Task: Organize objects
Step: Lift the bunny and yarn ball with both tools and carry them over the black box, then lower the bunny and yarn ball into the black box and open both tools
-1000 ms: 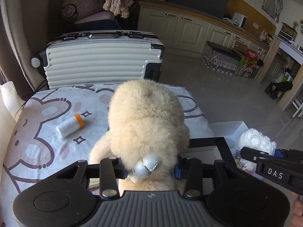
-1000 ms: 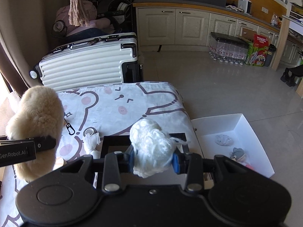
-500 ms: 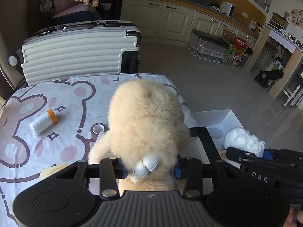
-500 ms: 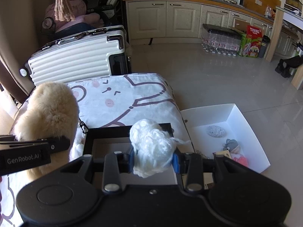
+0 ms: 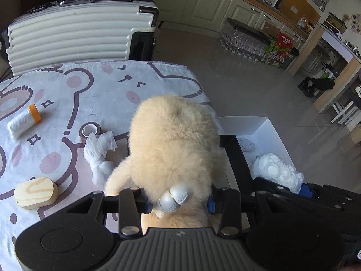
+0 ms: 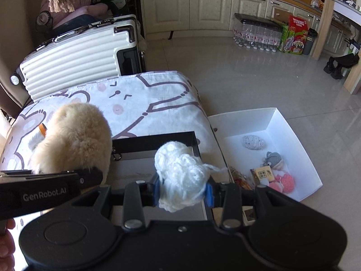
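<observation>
A fluffy cream plush toy (image 5: pixel 176 149) hangs over the bear-print table, and my left gripper (image 5: pixel 178 199) is shut on its lower end beside a silver ball. In the right wrist view the plush toy (image 6: pixel 74 137) is at the left, over the left edge of a black open box (image 6: pixel 155 139). My right gripper (image 6: pixel 182 192) is shut on a white yarn ball (image 6: pixel 180 171), held above the black box's right part. From the left wrist view, the yarn ball (image 5: pixel 275 169) shows at the right, beyond the black box (image 5: pixel 239 158).
On the tablecloth lie a thread spool with an orange cap (image 5: pixel 23 122), a tape roll (image 5: pixel 89 131), a white gauze cloth (image 5: pixel 99 151) and a wooden block (image 5: pixel 35 192). A white box (image 6: pixel 293 135) with several small items stands on the floor at the right. A white suitcase (image 5: pixel 79 38) stands behind the table.
Both grippers have sunk toward the table with their loads still held. The tape roll, gauze cloth and wooden block have come into the left wrist view. More of the white box's inside shows.
</observation>
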The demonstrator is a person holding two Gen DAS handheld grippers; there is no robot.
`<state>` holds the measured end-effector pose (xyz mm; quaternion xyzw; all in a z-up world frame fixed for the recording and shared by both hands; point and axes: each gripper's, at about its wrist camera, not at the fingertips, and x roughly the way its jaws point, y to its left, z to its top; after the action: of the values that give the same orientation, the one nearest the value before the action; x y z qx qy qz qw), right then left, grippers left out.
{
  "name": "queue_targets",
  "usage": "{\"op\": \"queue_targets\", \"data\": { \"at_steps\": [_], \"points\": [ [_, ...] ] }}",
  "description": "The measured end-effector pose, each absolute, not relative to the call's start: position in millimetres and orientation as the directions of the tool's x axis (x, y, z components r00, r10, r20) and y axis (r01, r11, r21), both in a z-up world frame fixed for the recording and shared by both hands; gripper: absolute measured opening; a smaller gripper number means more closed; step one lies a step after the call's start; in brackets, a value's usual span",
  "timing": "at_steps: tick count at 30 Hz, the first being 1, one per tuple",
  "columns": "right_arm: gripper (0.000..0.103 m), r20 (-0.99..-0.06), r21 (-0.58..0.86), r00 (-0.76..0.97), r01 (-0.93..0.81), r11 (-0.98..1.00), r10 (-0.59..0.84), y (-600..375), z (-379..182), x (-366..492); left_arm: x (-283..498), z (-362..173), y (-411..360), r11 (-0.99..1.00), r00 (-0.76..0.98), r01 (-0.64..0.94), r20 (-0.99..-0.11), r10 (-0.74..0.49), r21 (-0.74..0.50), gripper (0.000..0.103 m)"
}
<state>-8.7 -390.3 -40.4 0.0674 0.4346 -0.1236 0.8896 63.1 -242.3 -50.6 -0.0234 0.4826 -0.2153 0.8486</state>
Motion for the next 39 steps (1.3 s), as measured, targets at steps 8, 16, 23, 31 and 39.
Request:
{"op": "queue_targets", "data": {
  "at_steps": [8, 16, 23, 31, 39],
  "points": [
    [0.038, -0.823, 0.018, 0.55, 0.275, 0.961, -0.142, -390.1, -58.5, 0.5, 74.5, -77.3, -248.3, 0.926, 0.39, 0.297, -0.856, -0.339, -0.231, 0.043],
    [0.038, -0.846, 0.024, 0.519, 0.27, 0.963, -0.124, -389.7, -72.3, 6.8, 81.6, -99.5, -250.7, 0.938, 0.322, 0.259, -0.895, -0.307, -0.229, 0.043],
    [0.038, -0.86, 0.024, 0.497, 0.256, 0.966, -0.111, -388.5, -81.5, 11.4, 82.9, -107.0, -253.0, 0.945, 0.309, 0.246, -0.907, -0.288, -0.216, 0.043],
    [0.038, -0.866, 0.025, 0.487, 0.271, 0.962, -0.115, -392.9, -84.9, 11.3, 84.5, -113.7, -257.0, 0.942, 0.288, 0.237, -0.909, -0.301, -0.237, 0.044],
    [0.038, -0.875, 0.051, 0.474, 0.302, 0.952, -0.103, -401.7, -89.9, 11.1, 84.6, -108.0, -257.8, 0.937, 0.295, 0.259, -0.905, -0.307, -0.233, 0.053]
  ]
}}
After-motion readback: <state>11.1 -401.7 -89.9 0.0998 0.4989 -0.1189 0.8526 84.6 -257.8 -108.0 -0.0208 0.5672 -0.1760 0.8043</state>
